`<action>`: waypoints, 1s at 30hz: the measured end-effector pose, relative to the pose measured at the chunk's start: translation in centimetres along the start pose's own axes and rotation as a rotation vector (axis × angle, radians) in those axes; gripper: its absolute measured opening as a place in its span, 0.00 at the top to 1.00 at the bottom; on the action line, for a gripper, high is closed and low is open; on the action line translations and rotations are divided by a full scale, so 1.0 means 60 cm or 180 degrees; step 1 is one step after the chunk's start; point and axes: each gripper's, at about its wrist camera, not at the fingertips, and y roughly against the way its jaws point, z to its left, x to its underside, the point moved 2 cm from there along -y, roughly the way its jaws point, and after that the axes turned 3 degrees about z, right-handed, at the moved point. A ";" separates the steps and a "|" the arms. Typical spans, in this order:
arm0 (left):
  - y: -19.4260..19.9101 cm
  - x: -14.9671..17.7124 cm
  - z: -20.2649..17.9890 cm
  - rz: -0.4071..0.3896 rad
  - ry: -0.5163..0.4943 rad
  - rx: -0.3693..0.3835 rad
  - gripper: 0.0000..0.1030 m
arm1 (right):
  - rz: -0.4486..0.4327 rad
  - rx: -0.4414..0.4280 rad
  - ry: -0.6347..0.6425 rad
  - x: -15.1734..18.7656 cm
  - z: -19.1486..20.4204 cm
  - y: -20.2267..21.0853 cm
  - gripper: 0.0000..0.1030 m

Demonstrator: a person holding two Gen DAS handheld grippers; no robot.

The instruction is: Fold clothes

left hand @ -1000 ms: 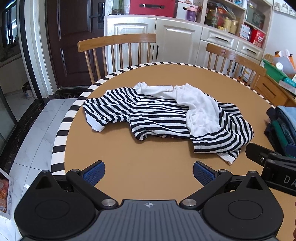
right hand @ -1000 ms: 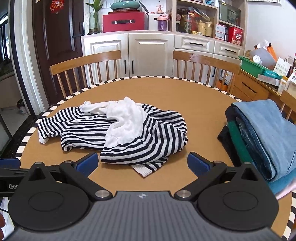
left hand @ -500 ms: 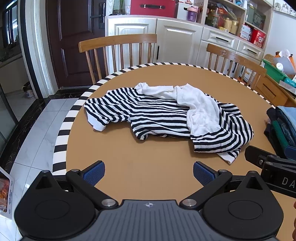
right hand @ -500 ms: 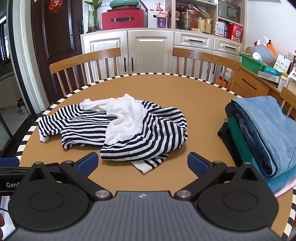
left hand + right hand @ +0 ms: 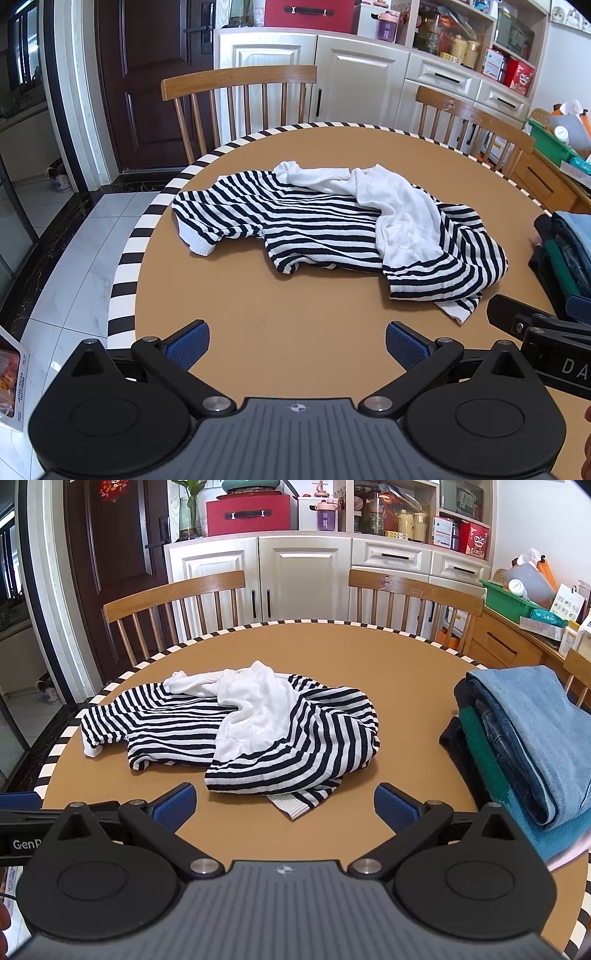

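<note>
Here the striped sweater point(image 5: 325, 229) lies crumpled in the middle of the round surface point(image 5: 258, 325), with a white garment point(image 5: 402, 210) draped across its upper right part. The left claw point(image 5: 297, 341) hovers above the near edge, fingers spread wide and holding nothing. The right claw point(image 5: 284, 805) is likewise wide apart and empty, just short of the sweater's ribbed hem. A stack of folded clothes point(image 5: 524, 734) sits on the right side.
</note>
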 end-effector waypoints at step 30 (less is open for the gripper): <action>-0.008 -0.022 0.000 -0.0101 -0.0107 -0.0294 0.00 | -0.0272 -0.0159 0.0122 -0.030 -0.031 -0.023 0.00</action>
